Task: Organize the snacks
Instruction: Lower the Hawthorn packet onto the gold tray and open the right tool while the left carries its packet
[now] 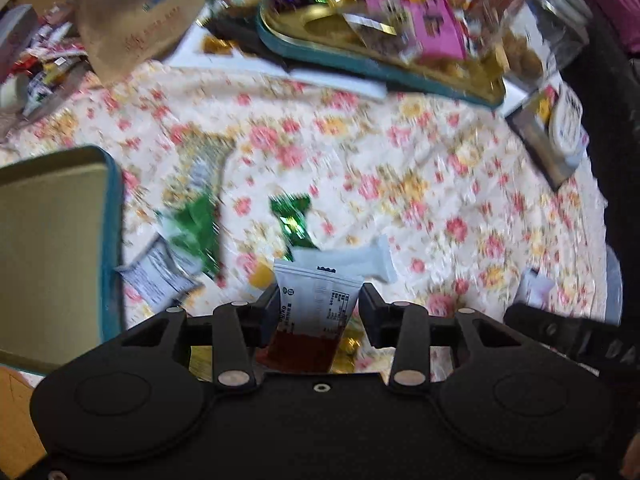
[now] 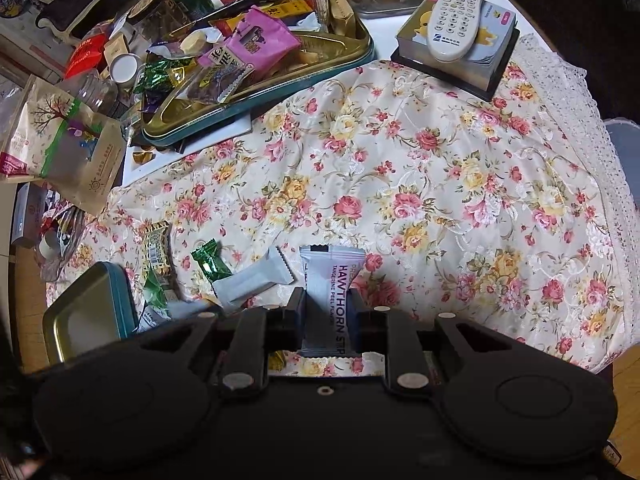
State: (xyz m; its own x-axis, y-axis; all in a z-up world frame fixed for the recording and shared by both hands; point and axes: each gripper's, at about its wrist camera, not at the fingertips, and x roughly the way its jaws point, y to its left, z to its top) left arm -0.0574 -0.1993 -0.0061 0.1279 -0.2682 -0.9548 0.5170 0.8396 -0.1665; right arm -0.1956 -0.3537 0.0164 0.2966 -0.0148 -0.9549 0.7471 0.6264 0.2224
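Note:
My left gripper is shut on a white and red snack packet, held above the floral cloth; this view is motion-blurred. My right gripper is shut on a grey hawthorn strip packet. On the cloth lie a white packet, a green candy and a yellow-patterned packet. They also show in the left wrist view: the white packet, the green candy. A small teal tin stands at the left. A big teal tray of snacks lies at the back.
A remote control lies on a box at the back right. Paper bags, jars and fruit crowd the back left. The floral cloth covers the table, with its lace edge at the right. The right gripper's body shows in the left wrist view.

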